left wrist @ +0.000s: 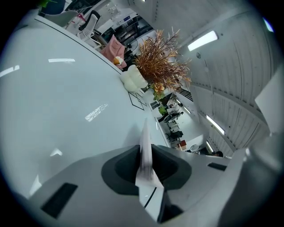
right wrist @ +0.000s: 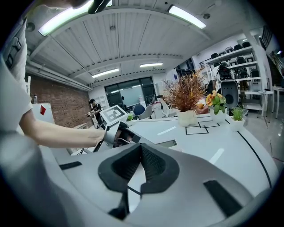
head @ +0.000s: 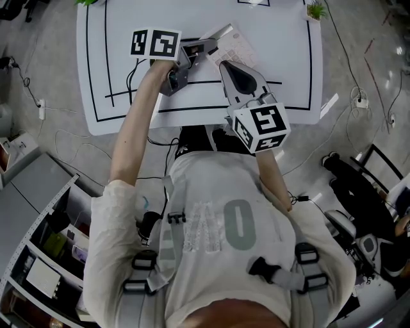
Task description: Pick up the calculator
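The calculator is white and flat, and it lies at the middle of the white table. My left gripper is shut on its left edge. In the left gripper view the calculator shows edge-on as a thin white slab pinched between the two dark pads. My right gripper hovers just in front of the calculator, jaws shut with nothing between them. The right gripper view shows its pads closed together, and beyond them the calculator's dark display and the left gripper.
Black lines mark the tabletop. A dried brown plant in a white pot and a small green plant stand at the table's far side. Cables run over the floor. A shelf unit stands at the left.
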{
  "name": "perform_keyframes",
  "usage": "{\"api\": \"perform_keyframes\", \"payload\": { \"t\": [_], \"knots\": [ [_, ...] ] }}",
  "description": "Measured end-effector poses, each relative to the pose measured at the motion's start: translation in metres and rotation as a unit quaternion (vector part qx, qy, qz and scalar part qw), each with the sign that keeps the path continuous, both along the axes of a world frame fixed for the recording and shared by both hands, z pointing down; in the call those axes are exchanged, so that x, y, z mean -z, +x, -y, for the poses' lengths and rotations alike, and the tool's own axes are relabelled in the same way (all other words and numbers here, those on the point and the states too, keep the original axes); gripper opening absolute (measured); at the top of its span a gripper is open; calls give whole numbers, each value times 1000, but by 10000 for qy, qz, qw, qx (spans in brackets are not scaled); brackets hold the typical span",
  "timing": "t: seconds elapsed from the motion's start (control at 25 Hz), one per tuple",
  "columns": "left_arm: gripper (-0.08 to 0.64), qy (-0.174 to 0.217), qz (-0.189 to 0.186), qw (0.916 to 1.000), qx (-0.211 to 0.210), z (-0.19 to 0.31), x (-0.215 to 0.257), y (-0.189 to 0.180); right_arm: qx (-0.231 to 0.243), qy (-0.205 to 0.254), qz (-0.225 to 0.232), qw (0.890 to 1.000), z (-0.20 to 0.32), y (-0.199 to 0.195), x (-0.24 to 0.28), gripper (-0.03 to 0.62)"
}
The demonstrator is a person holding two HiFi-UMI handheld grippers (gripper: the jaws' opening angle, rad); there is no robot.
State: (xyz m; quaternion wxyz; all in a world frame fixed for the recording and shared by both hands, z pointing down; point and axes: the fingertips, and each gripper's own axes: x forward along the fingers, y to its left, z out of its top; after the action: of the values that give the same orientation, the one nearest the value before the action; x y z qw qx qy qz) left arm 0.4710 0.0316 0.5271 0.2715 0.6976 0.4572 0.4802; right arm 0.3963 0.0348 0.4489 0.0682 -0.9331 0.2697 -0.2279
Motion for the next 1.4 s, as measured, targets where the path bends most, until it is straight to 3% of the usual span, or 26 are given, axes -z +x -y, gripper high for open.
{"api": "perform_keyframes", "payload": {
  "t": [0.44, 0.64, 0.8, 0.92, 1.04, 1.12, 1.28, 1.4],
  "knots": [
    [80, 132, -232, 9995, 165, 0, 11, 0, 6, -11, -153, 9999, -5, -2, 11, 8],
    [80, 323, -985, 9932, 527, 7, 37, 12, -14, -12, -354, 9994, -7, -2, 25, 8],
    [80, 807, -1881, 9747, 901, 20, 74, 18, -25, -57, -597, 9982, -10, -6, 45, 8],
    [80, 1225, -2583, 9509, 1188, 32, 100, 25, -39, -107, -837, 9964, -15, -6, 62, 8],
    [80, 1602, -3336, 9160, 1552, 47, 132, 27, -32, -196, -1119, 9935, -21, -6, 80, 8],
    [80, 1920, -3901, 8819, 1825, 57, 156, 23, -36, -241, -1287, 9914, -26, -8, 92, 8],
    [80, 2563, -4878, 8022, 2297, 76, 207, 7, -35, -273, -1572, 9872, -33, -12, 113, 8],
    [80, 2793, -5285, 7588, 2586, 86, 239, -13, -42, -286, -1739, 9843, -38, -19, 125, 8]
  ]
}}
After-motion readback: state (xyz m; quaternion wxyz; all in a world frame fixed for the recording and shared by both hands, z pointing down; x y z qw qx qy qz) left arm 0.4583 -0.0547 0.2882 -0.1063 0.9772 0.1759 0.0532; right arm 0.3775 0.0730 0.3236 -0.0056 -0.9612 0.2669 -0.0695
